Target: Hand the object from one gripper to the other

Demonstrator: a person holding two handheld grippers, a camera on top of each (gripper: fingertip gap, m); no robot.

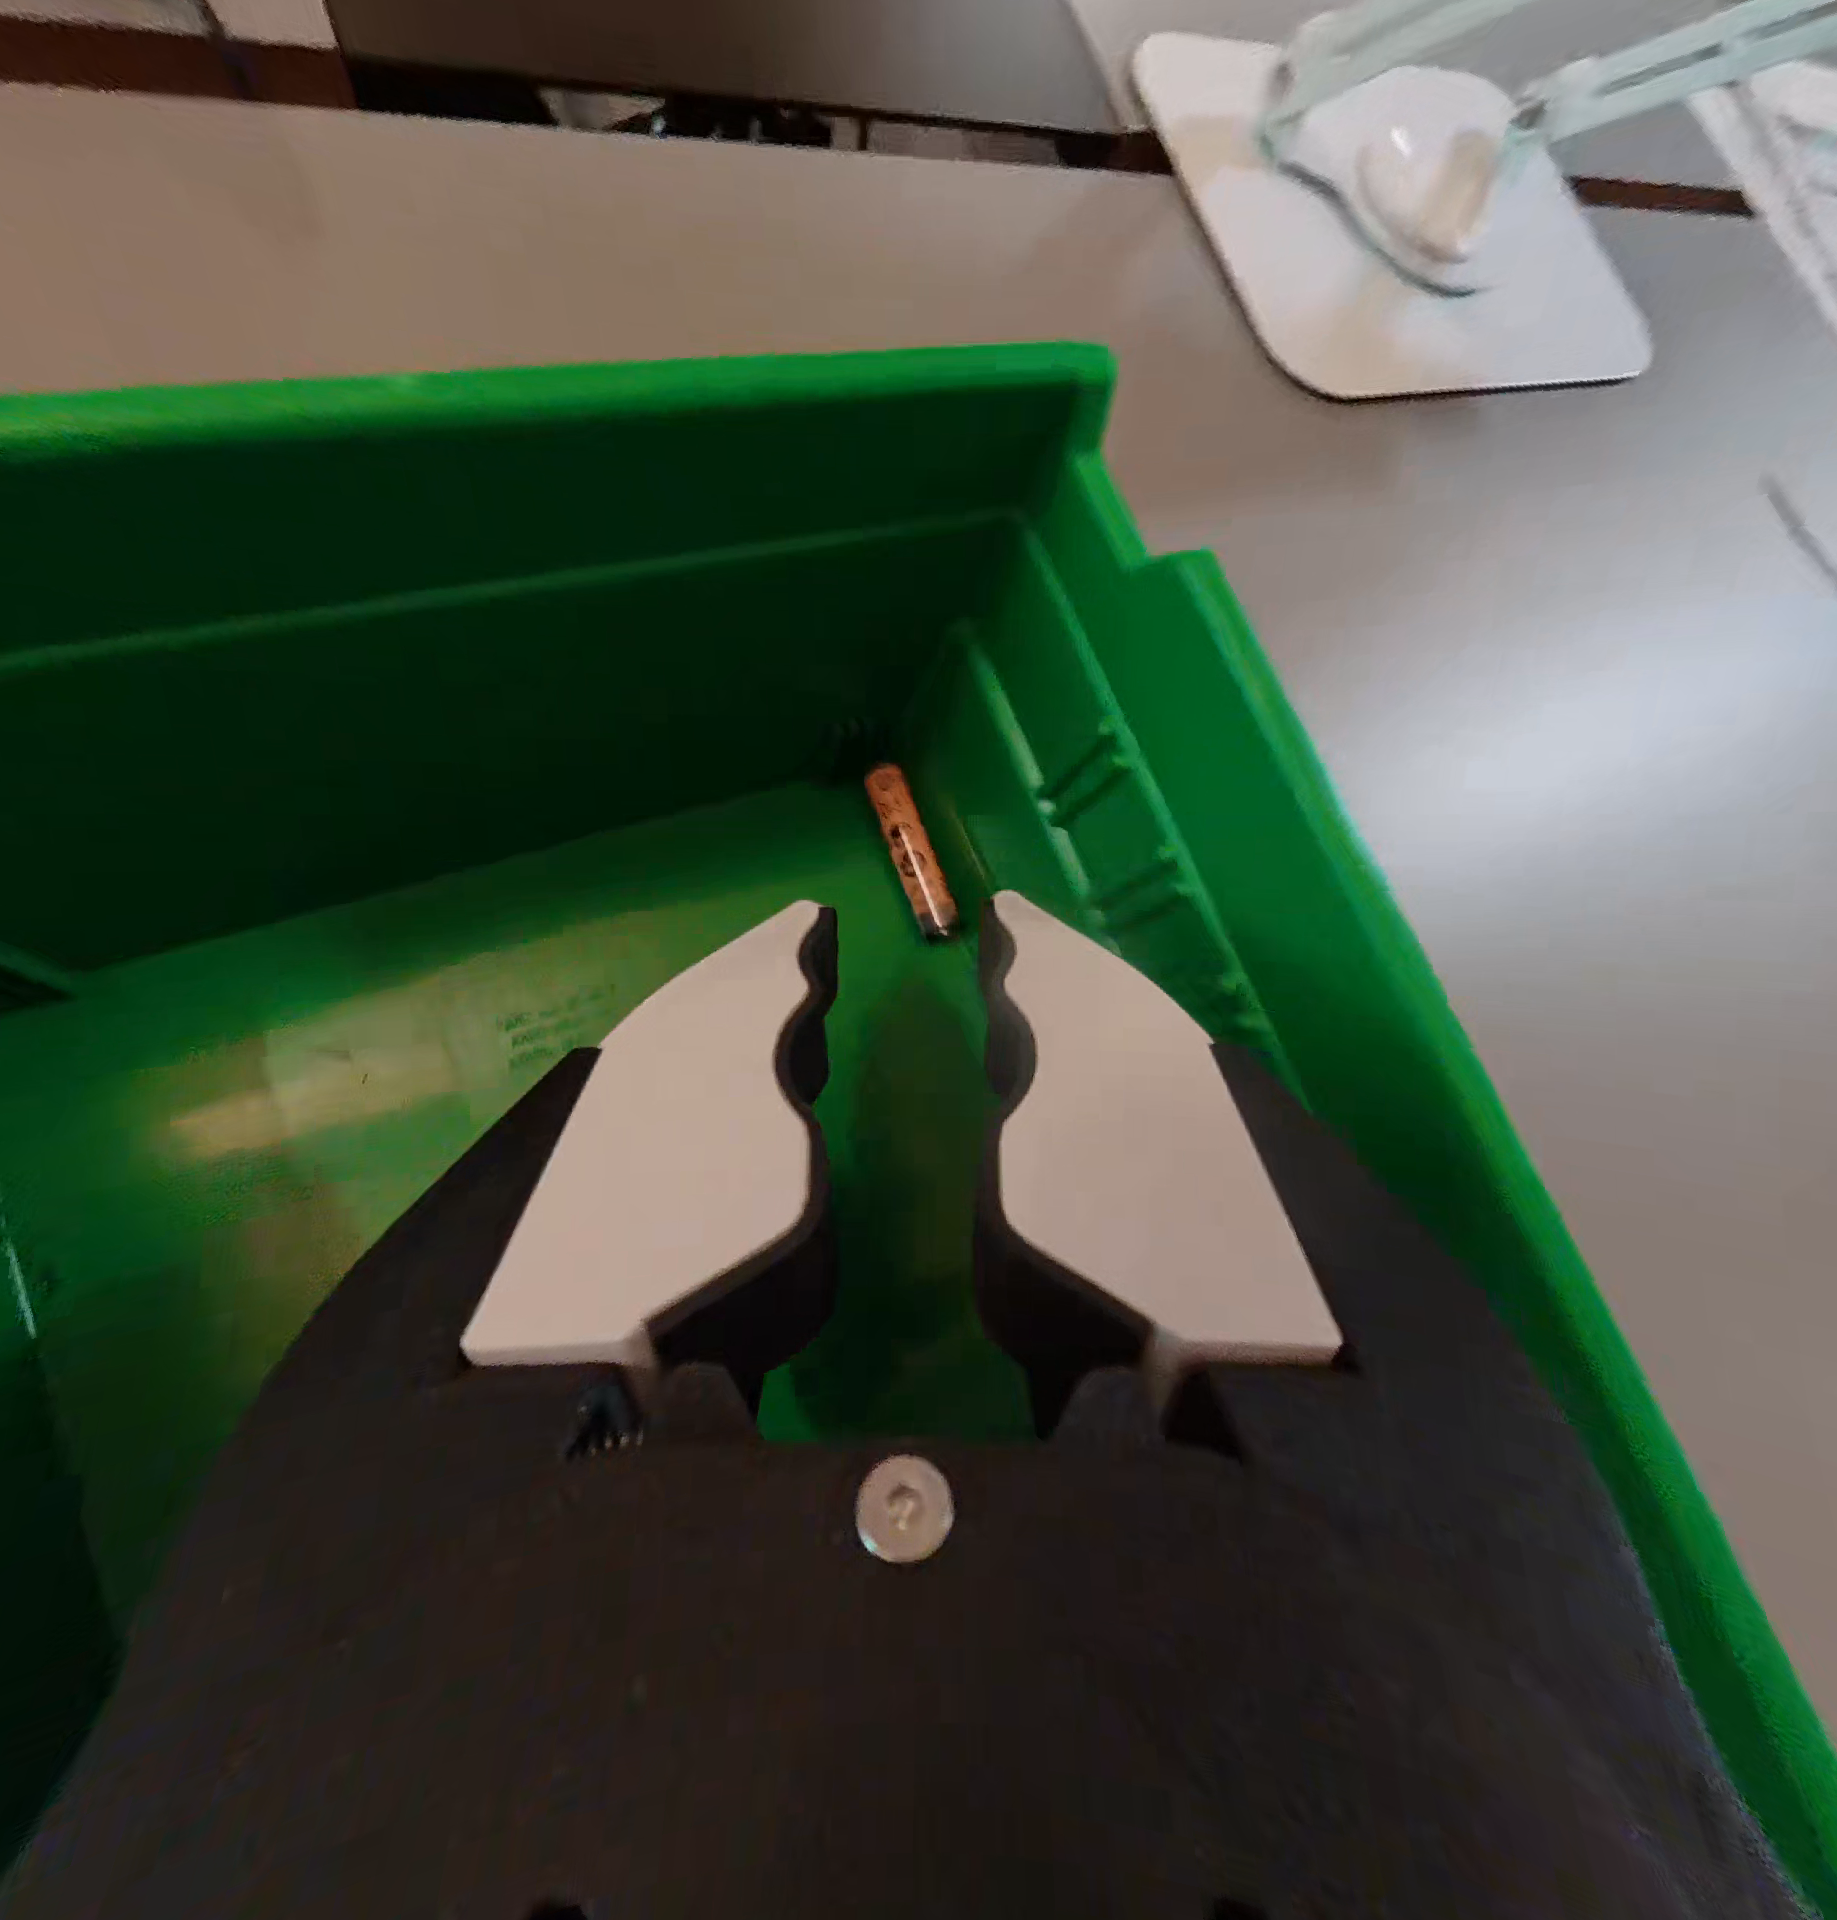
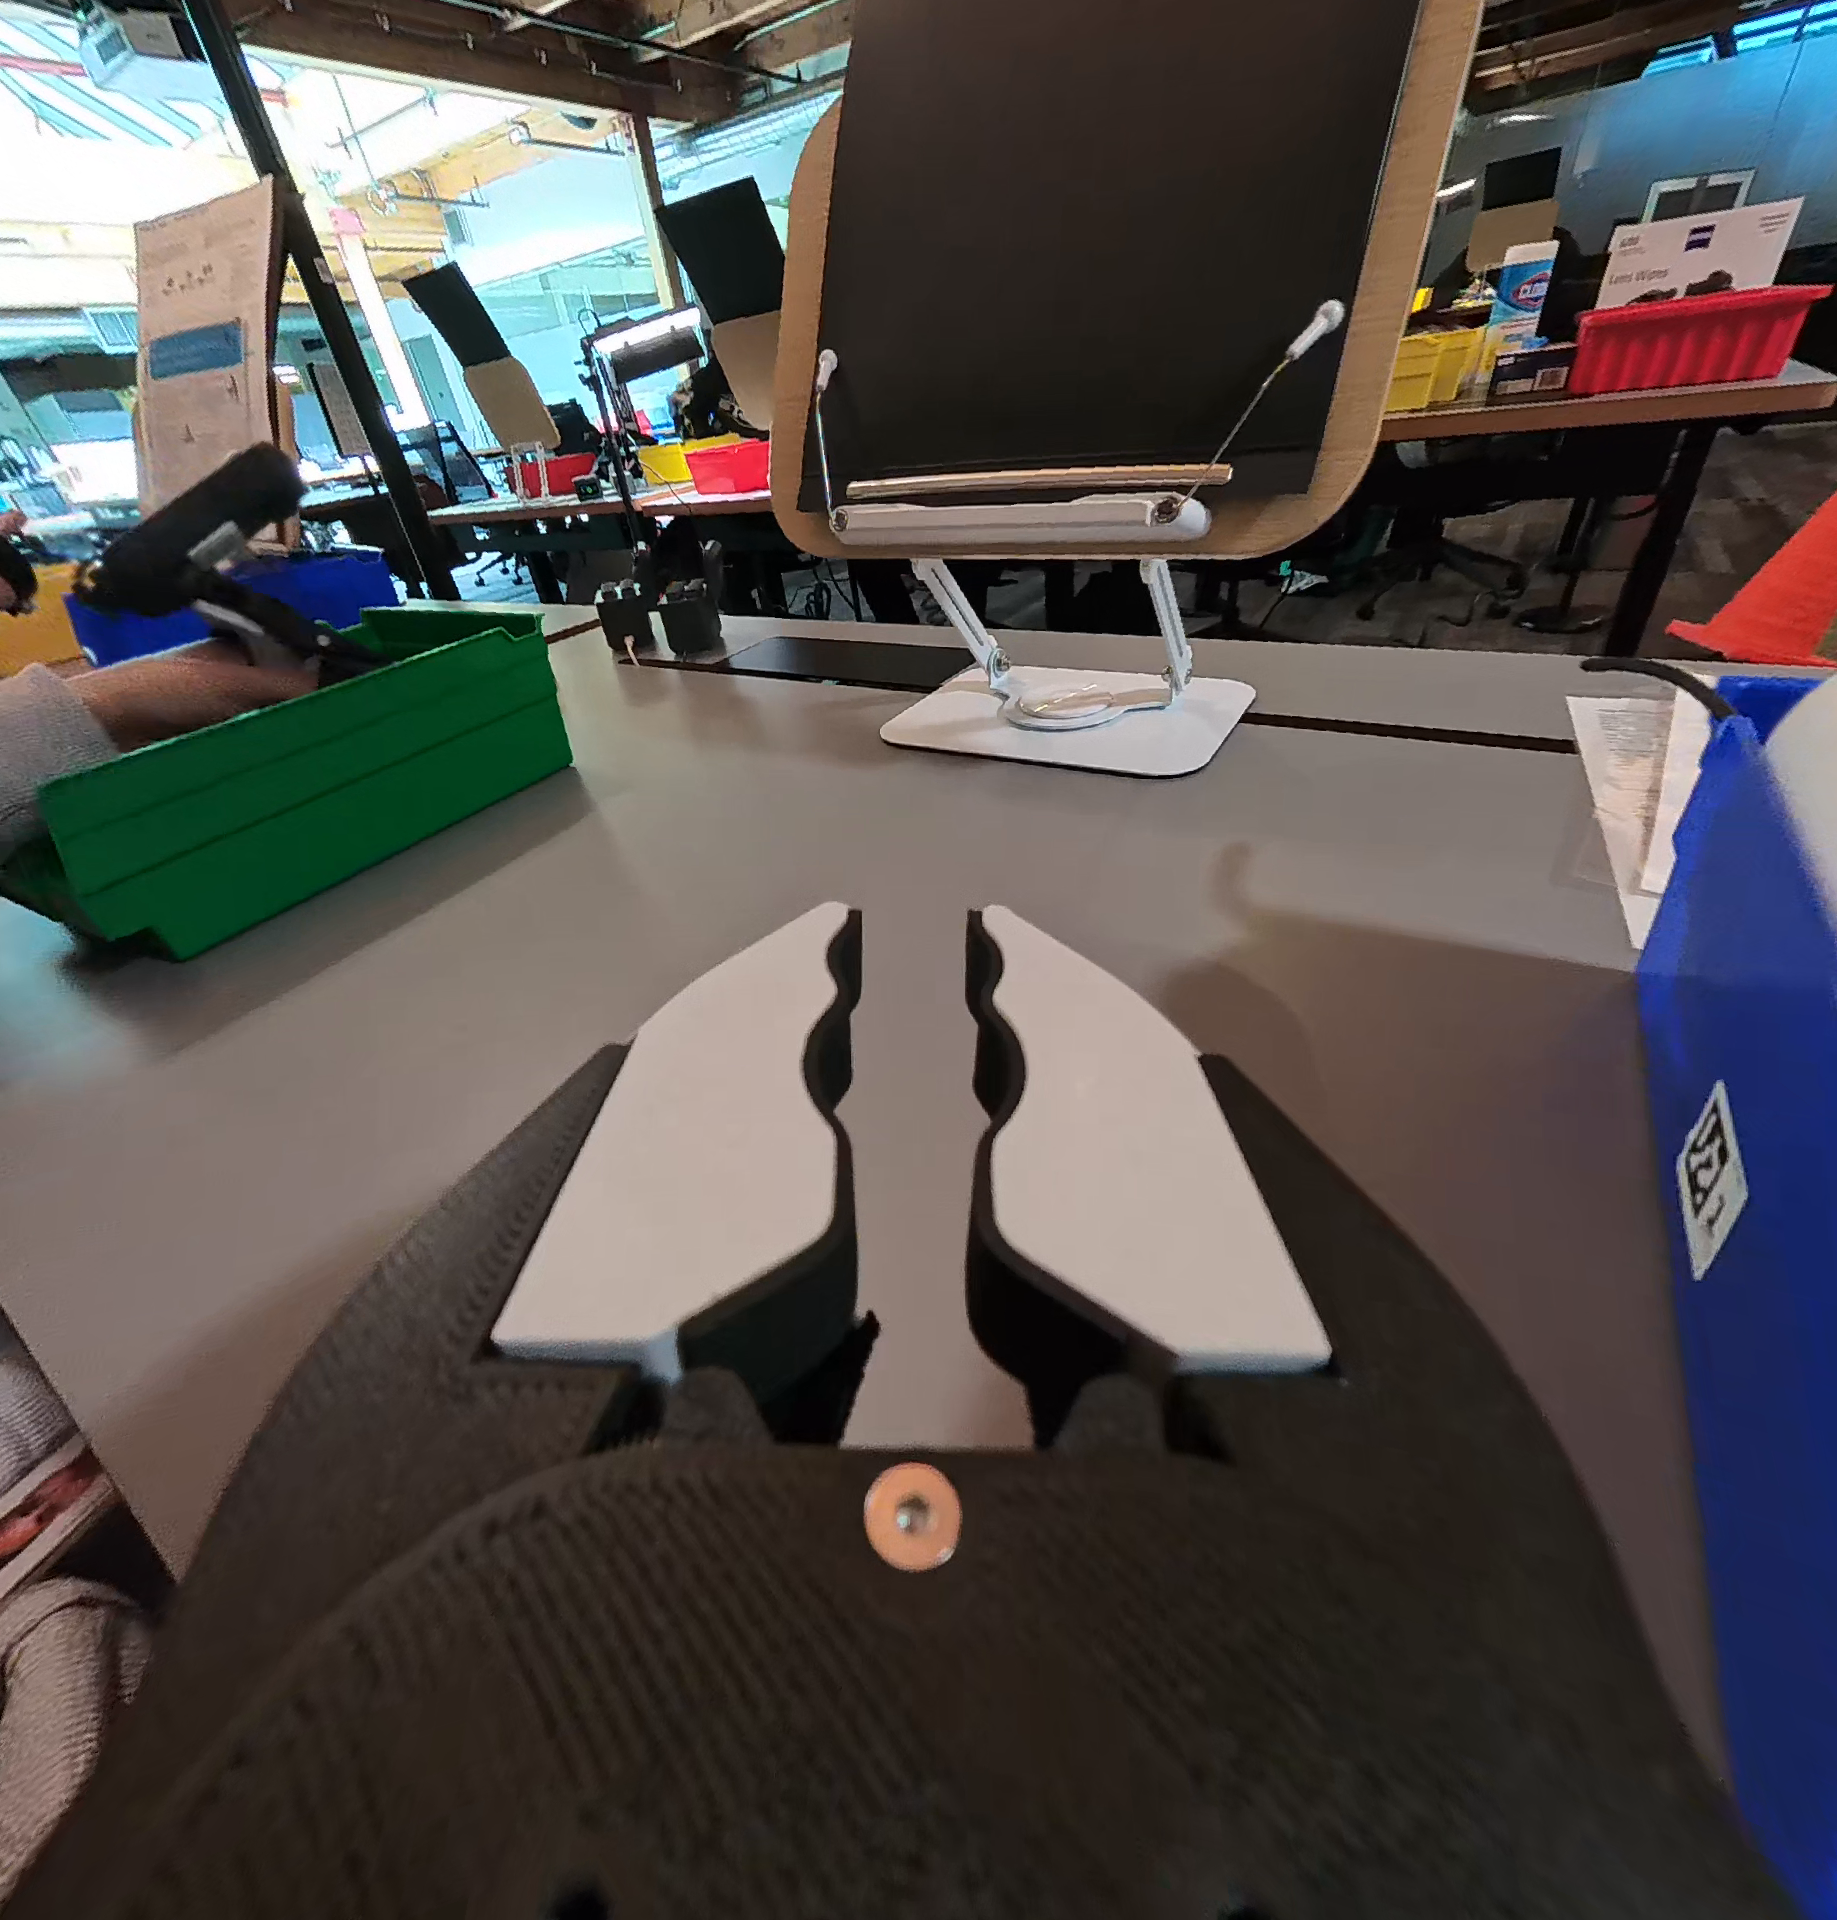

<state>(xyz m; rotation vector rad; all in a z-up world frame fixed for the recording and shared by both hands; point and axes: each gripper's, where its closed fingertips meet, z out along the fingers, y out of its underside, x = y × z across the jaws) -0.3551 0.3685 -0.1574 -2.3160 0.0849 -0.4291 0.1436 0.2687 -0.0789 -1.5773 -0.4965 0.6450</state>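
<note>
A small copper and black battery (image 1: 911, 850) lies on the floor of a green bin (image 1: 581, 457), in its far right corner against the right wall. My left gripper (image 1: 909, 914) is inside the bin, open and empty, its tips just short of the battery. In the right wrist view the green bin (image 2: 301, 769) stands at the left of the grey table, with the left gripper (image 2: 259, 634) reaching into it. My right gripper (image 2: 914, 920) is open and empty, low over the table, well right of the bin.
A white stand (image 2: 1070, 717) holding a dark board (image 2: 1090, 239) stands at the table's back middle; its base also shows in the left wrist view (image 1: 1413, 239). A blue bin (image 2: 1766, 1195) is close on my right. A sleeved arm (image 2: 20, 758) is at the left. My hands' fingertips stand some 50 cm from each other.
</note>
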